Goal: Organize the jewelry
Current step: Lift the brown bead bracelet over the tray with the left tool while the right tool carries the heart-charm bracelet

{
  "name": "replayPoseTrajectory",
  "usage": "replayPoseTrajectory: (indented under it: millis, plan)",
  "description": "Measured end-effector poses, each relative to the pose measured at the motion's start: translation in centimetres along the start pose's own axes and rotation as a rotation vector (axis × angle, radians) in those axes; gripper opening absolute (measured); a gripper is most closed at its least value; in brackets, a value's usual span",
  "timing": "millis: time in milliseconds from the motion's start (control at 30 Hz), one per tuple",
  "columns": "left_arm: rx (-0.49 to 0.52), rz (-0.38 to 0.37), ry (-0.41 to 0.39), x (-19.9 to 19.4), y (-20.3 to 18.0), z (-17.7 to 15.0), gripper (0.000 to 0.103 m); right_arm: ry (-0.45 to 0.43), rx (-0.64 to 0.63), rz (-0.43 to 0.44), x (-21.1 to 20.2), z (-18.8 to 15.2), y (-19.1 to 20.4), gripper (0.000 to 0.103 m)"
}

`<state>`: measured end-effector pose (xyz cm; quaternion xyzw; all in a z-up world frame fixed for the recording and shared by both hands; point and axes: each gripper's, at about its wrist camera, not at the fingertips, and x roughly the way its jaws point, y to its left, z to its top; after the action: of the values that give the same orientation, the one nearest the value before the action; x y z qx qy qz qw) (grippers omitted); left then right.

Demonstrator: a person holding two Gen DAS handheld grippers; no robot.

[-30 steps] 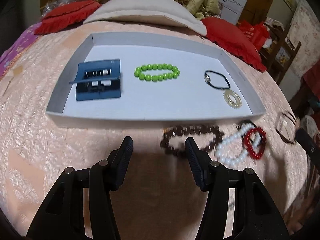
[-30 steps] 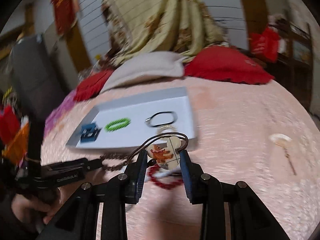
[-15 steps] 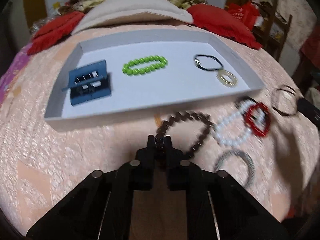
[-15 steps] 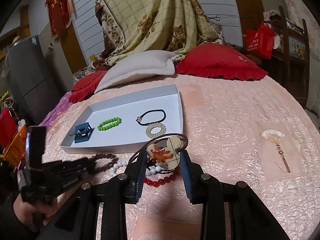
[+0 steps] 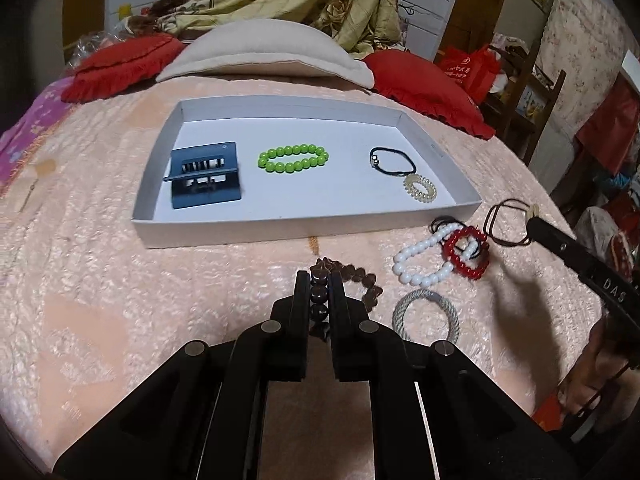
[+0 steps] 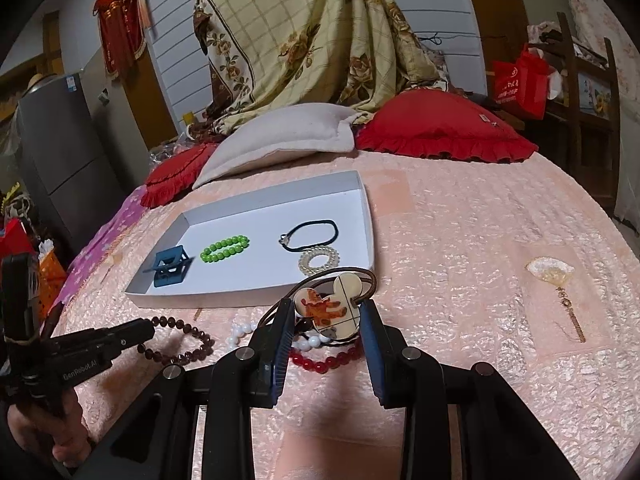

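1. Dark brown beads: the brown bead bracelet [image 5: 347, 276] lies on the pink bedspread [image 5: 120, 288], just in front of the near wall of the white tray [image 5: 280, 232]. The left hand-held gripper [image 5: 319, 280] is now clamped on its near-left beads; a second ago its jaws stood open short of the bracelet, with nothing between them.
2. Compared with half a second ago, the loop looks bunched toward the fingers instead of lying spread out. Judgement: a lift has begun, though most of the loop looks to be resting on the bed.
3. Right hand-held gripper [image 6: 326, 314]: closed on a mouse-head charm [image 6: 330, 306] attached to a brown elastic loop [image 6: 360, 274], held above the bed just near of the tray's right corner. Grip unchanged over the last second.
4. In tray, left to right: blue clip [image 5: 204, 176], green bead bracelet [image 5: 294, 158], black cord [image 5: 394, 160], pale coil tie [image 5: 420, 188].
5. On the bed to the right, outside the tray: white bead bracelet [image 5: 420, 256] overlapping the red bead bracelet [image 5: 466, 254], grey braided ring [image 5: 426, 316] nearer.
6. Meaning for task: both grippers are loaded, so two pieces appear ready to go into the tray. Judgement: free floor shows between the clip and the green beads and along the near side. Risk: the dangling loop may catch the tray wall.
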<state>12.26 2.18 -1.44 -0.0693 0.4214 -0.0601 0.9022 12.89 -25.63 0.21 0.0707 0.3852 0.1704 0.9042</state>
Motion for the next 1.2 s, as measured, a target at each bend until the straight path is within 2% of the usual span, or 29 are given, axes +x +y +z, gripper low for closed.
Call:
replayPoseTrajectory:
  millis: [200, 500, 700, 933, 1200]
  plan:
    - [0.034, 0.087, -0.007, -0.3, -0.1, -1.2, 0.007, -0.009, -0.037, 0.023, -0.9, -0.9, 2.0, 0.032]
    - [0.02, 0.128, -0.024, -0.5, 0.5, -1.5, 0.007, -0.052, -0.126, -0.017, -1.6, -2.2, 4.4, 0.032]
    - [0.008, 0.124, -0.035, -0.5, 0.8, -1.5, 0.007, -0.029, -0.123, -0.047, -0.8, -2.5, 4.4, 0.032]
    - [0.018, 0.127, -0.059, -0.6, 0.5, -1.6, 0.007, 0.004, -0.128, -0.03, -0.2, -2.4, 4.8, 0.032]
    - [-0.011, 0.066, -0.062, -1.2, 0.5, -1.3, 0.007, 0.029, -0.14, -0.048, 0.5, -2.4, 5.3, 0.032]
